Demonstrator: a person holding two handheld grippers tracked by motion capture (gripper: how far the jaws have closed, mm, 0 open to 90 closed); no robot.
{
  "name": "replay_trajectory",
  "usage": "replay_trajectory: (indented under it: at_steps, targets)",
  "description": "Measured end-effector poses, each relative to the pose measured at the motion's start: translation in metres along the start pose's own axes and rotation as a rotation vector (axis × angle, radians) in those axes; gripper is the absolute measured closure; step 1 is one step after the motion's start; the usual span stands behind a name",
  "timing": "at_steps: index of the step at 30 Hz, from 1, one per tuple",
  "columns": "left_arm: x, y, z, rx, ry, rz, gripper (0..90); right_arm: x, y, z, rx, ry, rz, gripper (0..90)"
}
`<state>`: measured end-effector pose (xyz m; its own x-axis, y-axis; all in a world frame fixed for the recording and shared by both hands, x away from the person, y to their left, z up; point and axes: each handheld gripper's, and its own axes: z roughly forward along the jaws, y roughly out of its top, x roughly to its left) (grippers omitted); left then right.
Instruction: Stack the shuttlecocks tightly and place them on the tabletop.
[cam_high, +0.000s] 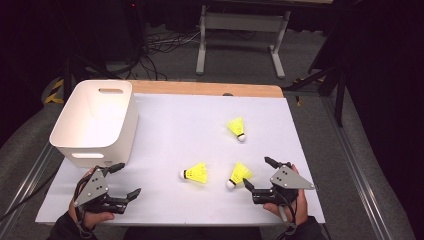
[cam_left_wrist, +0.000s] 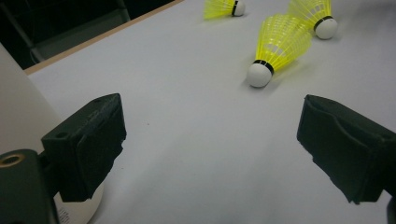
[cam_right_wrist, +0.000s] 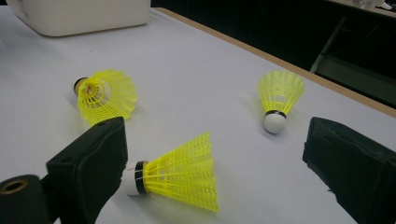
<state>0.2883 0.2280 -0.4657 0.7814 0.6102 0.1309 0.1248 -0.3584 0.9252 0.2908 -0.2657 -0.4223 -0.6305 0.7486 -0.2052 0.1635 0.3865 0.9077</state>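
White sheeting covers the table (cam_high: 165, 120), with a wooden edge along the far side and dark floor, cables and a desk frame beyond; on it lie three yellow shuttlecocks, each on its side. Nearest the right gripper (cam_high: 260, 176) is the near-right shuttlecock (cam_high: 238, 175), its white cork tip pointing toward the person, just ahead of that gripper's spread, empty jaws; in the right gripper view it lies just past the left jaw, cork partly hidden behind it, which suggests a pickup is being lined up. Just left of it lies the middle shuttlecock (cam_high: 195, 173), cork pointing left; farther back sits the far shuttlecock (cam_high: 237, 128), well apart from both. The left gripper (cam_high: 122, 180) also stands released, holding nothing, resting near the front corner of the white bin (cam_high: 95, 120); the bin is open-topped with handle slots, likely the place the shuttlecocks are meant to go; no brand or legible writing can be made out anywhere.
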Motion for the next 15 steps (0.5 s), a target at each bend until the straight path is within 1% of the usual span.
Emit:
replay_trajectory:
  at_steps: [3,4,6,7,9,11,13,14,15]
  targets:
    - [-0.002,0.003,0.007,0.017,-0.025,0.019,9.8,-0.003,0.000,-0.002,-0.001,0.001,0.010,7.5]
    - [-0.002,0.003,0.007,0.017,-0.025,0.019,9.9,-0.003,0.000,-0.002,-0.001,0.001,0.010,7.5]
    - [-0.001,0.007,0.014,0.029,-0.045,0.033,10.4,-0.005,0.000,-0.003,-0.002,0.002,0.018,7.6]
    - [0.000,0.009,0.017,0.032,-0.049,0.039,10.5,-0.006,0.000,-0.003,0.003,-0.001,0.016,7.6]
    - [0.001,0.013,0.024,0.042,-0.065,0.026,11.9,-0.008,-0.001,-0.002,0.005,-0.001,0.021,7.7]
    - [0.001,0.015,0.031,0.062,-0.076,0.026,13.0,-0.010,-0.001,-0.002,0.009,-0.005,0.026,7.8]
    - [0.002,0.017,0.039,0.081,-0.096,0.035,13.3,-0.011,-0.003,-0.003,0.013,-0.005,0.036,7.8]
    - [0.002,0.019,0.042,0.092,-0.098,0.040,13.3,-0.012,-0.004,-0.003,0.018,-0.008,0.035,7.8]
    - [0.002,0.020,0.046,0.100,-0.111,0.044,13.3,-0.012,-0.005,-0.004,0.021,-0.010,0.037,7.8]
